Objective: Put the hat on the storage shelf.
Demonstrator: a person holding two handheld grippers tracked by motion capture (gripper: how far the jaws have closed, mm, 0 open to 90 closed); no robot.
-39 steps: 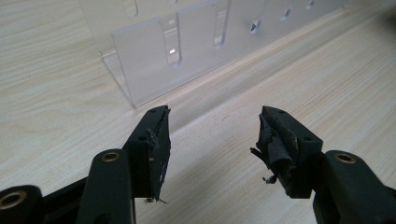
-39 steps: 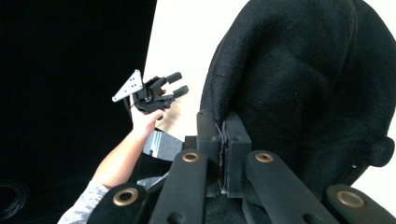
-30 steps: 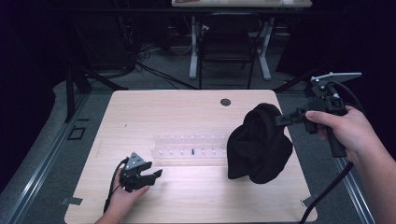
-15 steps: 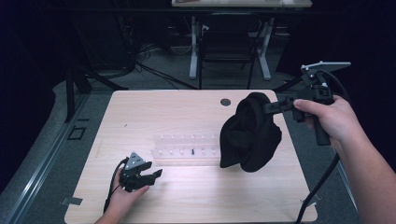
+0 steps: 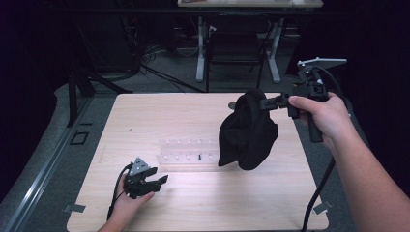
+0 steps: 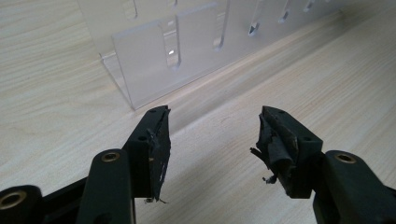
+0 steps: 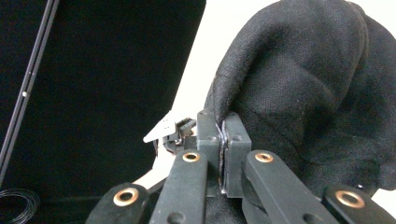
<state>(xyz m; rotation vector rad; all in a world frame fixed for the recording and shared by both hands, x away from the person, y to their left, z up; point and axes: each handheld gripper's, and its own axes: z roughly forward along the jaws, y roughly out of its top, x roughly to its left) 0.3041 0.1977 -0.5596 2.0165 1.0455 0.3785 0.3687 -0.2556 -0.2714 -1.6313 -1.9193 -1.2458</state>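
Black cloth (image 5: pixel 247 130) now higher and farther left, clenched in right gripper (image 5: pixel 269 103); left gripper (image 5: pixel 157 182) unmoved, jaws apart.

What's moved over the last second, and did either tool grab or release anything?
The right tool, shut on the black cloth, has carried it higher and leftward, clear of the table. Nothing was grabbed or released. The left tool stayed open at the near left; the clear rack hasn't moved.
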